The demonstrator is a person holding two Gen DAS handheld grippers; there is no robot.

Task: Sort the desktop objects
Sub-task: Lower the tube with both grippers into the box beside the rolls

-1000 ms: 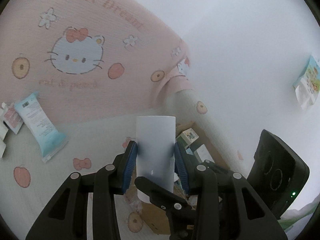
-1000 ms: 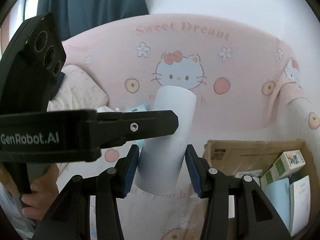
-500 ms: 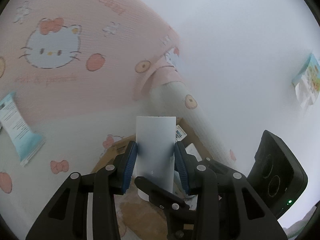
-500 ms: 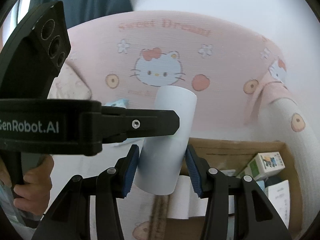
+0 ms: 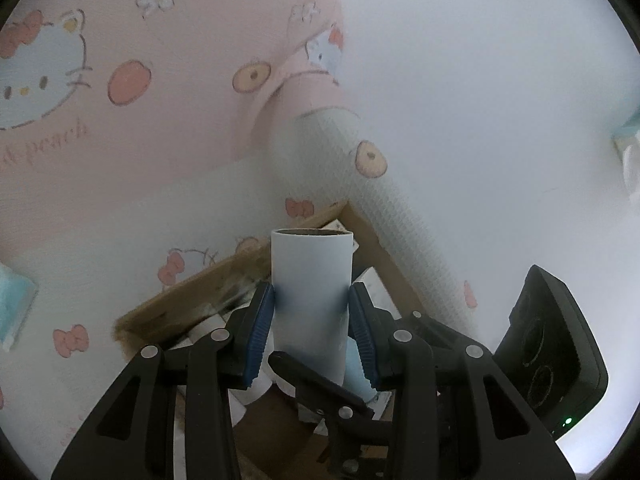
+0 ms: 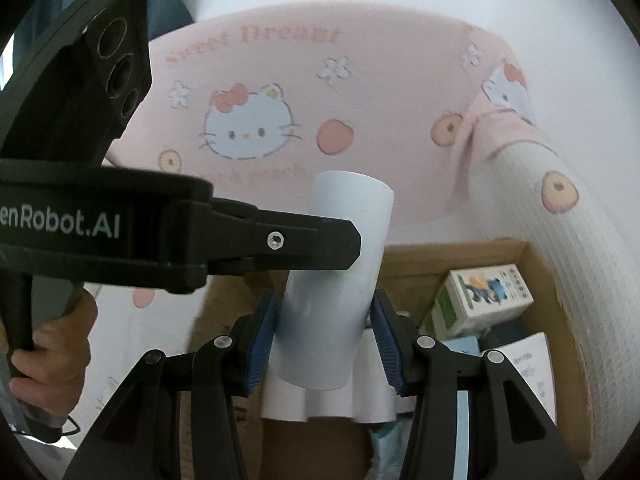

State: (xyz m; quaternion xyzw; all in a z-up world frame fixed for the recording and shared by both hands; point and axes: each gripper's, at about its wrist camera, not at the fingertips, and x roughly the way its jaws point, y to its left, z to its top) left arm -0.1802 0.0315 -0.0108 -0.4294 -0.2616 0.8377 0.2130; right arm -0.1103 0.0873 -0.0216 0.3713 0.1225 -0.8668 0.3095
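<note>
From the left wrist camera, the left gripper (image 5: 311, 330) is clamped on a pale paper tube (image 5: 311, 292), blue pads pressed against its sides, the tube standing straight out ahead of the fingers. Just beyond and below the fingertips lies the open cardboard box (image 5: 188, 300) on the cartoon-cat bed sheet (image 5: 100, 216); a finger of the right gripper (image 5: 320, 390) crosses underneath the tube.

From the right wrist camera, the right gripper (image 6: 324, 338) squeezes the same tube (image 6: 336, 280) lower down, and here it leans to the right between the pads. The left gripper (image 6: 280, 244) comes in from the left and meets the tube above the right one's pads, held by a hand (image 6: 56, 356). Ahead and below, the box (image 6: 532, 264) already holds a small printed carton (image 6: 484, 300) and what look like more white rolls (image 6: 328, 404), though blur makes that uncertain.

To place it well, I'd carry the tube over the bare box floor, lower it clear of the carton, and loosen both grips together so it doesn't twist or tip.
</note>
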